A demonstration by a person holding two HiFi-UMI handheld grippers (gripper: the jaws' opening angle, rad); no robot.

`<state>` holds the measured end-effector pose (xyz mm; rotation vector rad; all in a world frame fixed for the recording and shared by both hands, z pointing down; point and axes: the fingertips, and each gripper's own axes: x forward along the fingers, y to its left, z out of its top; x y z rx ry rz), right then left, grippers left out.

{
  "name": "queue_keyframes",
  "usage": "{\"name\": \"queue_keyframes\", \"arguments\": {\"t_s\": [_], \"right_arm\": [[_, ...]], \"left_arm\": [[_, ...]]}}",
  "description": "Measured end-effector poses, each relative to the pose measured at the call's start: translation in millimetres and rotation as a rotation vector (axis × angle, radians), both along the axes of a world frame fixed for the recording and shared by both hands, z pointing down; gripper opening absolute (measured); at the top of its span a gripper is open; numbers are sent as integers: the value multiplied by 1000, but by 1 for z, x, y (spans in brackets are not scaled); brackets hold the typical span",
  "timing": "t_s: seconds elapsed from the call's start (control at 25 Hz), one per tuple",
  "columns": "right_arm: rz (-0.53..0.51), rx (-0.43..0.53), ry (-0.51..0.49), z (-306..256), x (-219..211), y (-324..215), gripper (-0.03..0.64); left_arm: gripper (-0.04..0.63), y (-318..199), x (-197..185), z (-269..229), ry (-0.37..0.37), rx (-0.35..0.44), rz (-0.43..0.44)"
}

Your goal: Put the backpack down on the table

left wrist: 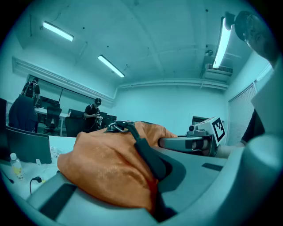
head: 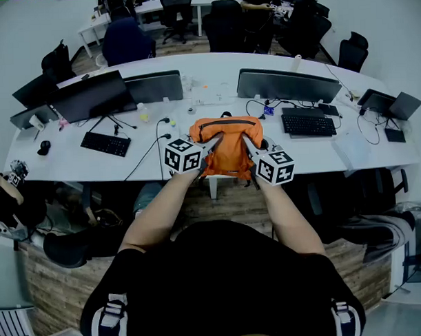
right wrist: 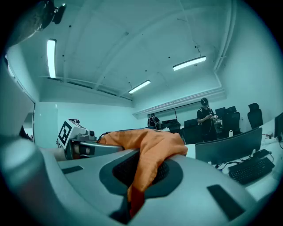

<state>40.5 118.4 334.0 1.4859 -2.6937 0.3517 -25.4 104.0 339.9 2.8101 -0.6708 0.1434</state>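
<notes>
Two claws on backpack, maybe table-edge

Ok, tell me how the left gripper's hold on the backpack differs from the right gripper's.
The left gripper pinches orange fabric plus a black strap; the right gripper pinches fabric only. Left holds the backpack at its left side, right at its right. Both are shut on it.

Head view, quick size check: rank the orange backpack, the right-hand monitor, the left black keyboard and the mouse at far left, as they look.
1. backpack, though it sits nearer the camera, so its lead over the monitor is unsure
2. right-hand monitor
3. left keyboard
4. mouse, clearly smallest
</notes>
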Motion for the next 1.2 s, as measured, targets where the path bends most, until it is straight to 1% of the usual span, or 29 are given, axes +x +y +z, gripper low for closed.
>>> {"name": "queue_keyframes", "arguments": {"t_s": [0.2,0.52,0.92,1.2], "right_arm": [[-1,16,4,-5,-26,-13,32],[24,11,5,-3,-48,-27,32],[39,4,-37,1,-84,-44,32],[48,-21,-25,8,-94,-54,32]], "left_arm": [[29,-12,-26,-5,6,5,-11],[29,-28,-47,-3,7,8,14],[29,-44,-83,0,3,16,35],[29,-53,-92,7,14,-5,44]]}}
